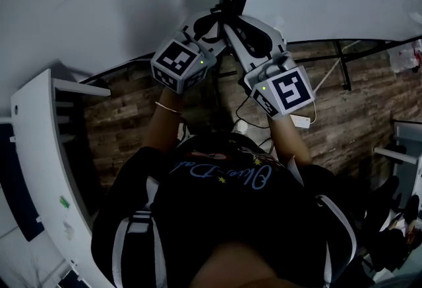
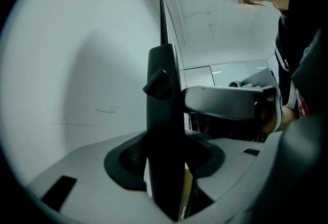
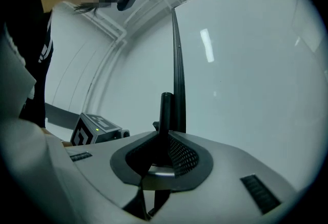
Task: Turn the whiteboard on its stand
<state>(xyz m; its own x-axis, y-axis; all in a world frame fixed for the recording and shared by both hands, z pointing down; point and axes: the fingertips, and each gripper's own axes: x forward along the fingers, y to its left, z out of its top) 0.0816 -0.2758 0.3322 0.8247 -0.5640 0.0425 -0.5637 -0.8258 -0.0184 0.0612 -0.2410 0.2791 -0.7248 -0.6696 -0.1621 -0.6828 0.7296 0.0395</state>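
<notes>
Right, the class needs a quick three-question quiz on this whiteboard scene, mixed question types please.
1. True or false: the left gripper is open and empty.
2. What stands between the right gripper's jaws? A: a marker pen. B: a black rod beside the whiteboard's edge. C: a cable.
3. Fill in: the left gripper's jaws are shut on the whiteboard's black ____.
Key: 1 false; 2 B; 3 frame.

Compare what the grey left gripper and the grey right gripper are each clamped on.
The left gripper is shut on a broad black bar; the right gripper is shut on a slim round black rod. The whiteboard shows left of the bar but right of the rod. Both grip upright parts.
</notes>
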